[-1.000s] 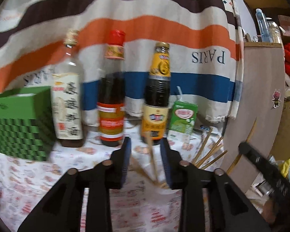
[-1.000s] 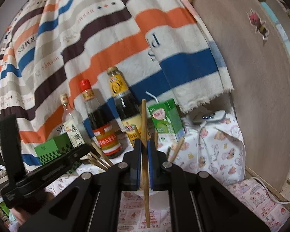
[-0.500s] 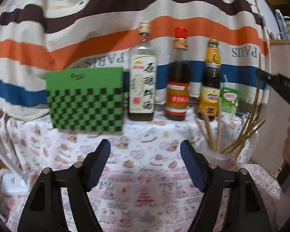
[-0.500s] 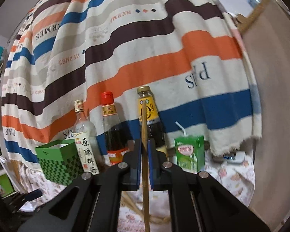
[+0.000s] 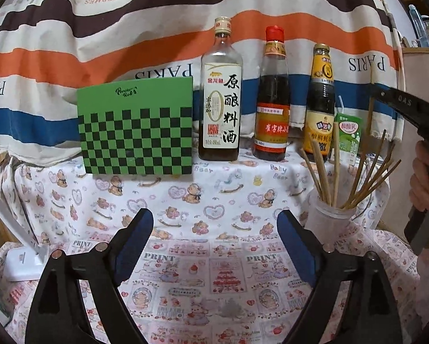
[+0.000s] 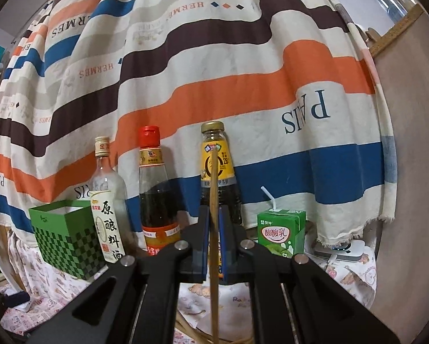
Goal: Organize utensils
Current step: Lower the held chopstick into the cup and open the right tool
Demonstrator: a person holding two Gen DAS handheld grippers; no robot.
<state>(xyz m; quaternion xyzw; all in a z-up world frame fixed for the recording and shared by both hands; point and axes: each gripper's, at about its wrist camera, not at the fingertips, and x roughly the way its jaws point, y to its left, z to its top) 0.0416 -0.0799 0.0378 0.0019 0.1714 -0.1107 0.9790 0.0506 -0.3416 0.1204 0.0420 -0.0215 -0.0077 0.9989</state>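
- Left wrist view: my left hand-held gripper has just been opening, nothing between its jaws, over the worktop. Chopsticks stand fanned in the cup, tips up.
- Right wrist view: my right hand-held gripper is clamped on one chopstick, long axis upright.

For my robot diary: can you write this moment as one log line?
left gripper: open, empty | right gripper: shut on chopstick | other chopsticks in jar
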